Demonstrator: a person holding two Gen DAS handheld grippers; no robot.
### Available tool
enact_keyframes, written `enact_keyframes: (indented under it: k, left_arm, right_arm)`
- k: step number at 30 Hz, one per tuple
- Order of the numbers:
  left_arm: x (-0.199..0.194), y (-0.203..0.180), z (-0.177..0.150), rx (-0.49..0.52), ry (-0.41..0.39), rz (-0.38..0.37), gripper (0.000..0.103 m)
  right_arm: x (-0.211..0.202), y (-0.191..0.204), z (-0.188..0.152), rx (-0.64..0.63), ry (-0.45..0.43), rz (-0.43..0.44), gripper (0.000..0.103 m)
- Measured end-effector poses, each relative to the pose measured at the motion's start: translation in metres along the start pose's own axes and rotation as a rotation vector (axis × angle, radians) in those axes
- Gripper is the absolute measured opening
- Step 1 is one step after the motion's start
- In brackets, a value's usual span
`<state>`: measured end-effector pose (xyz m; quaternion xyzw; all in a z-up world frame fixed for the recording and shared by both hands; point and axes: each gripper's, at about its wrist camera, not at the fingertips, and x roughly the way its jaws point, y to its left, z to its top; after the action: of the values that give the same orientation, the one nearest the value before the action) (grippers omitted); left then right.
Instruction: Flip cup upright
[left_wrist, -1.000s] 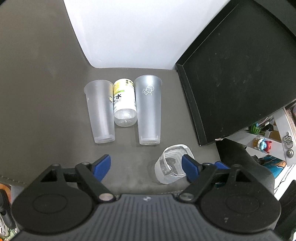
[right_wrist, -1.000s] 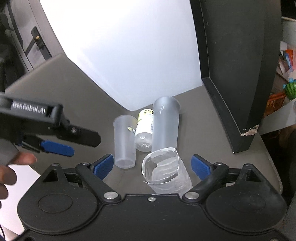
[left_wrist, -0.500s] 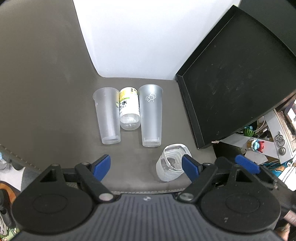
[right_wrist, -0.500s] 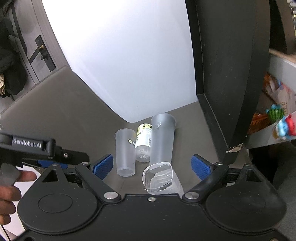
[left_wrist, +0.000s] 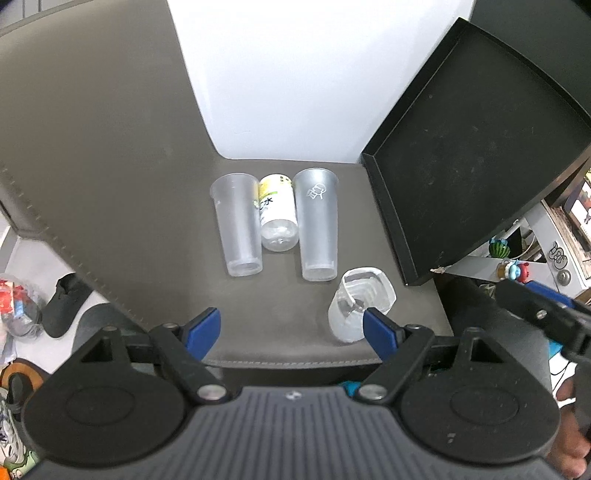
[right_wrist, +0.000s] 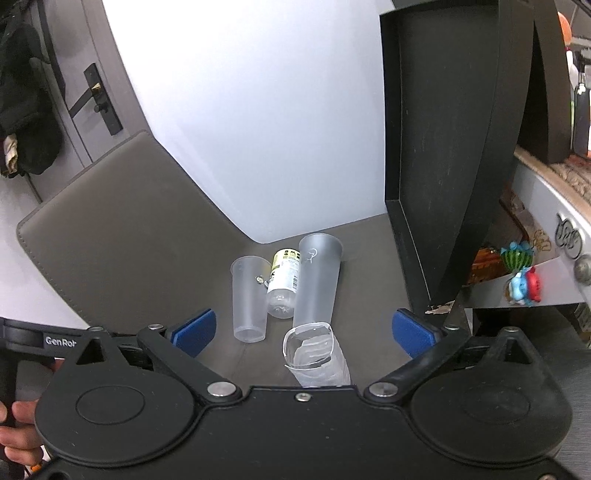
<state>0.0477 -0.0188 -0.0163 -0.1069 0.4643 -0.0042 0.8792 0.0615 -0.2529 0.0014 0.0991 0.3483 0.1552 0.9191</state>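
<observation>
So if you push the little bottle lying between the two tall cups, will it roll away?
Probably not far. The bottle is round and looks empty, so likely light and keen to roll, but the shorter cup and the taller cup lie close on both sides and would likely block it.

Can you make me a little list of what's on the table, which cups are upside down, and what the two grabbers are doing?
surface: grey mat
upside-down cups: short frosted cup, tall frosted cup with logo
between them: small bottle with yellow label, upside down too
nearest cup: clear faceted cup, apart from the row, mouth up
right side: black tray
left gripper: open, holding nothing
right gripper: open, holding nothing
</observation>
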Motion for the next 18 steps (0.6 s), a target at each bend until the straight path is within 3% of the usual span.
enact_keyframes:
  k: [18]
  left_arm:
    - [-0.040,0.011,-0.026,0.051,-0.027,0.046,0.083]
  right_arm:
    - [-0.036,0.020,0.015,-0.079,0.104,0.047,0.103]
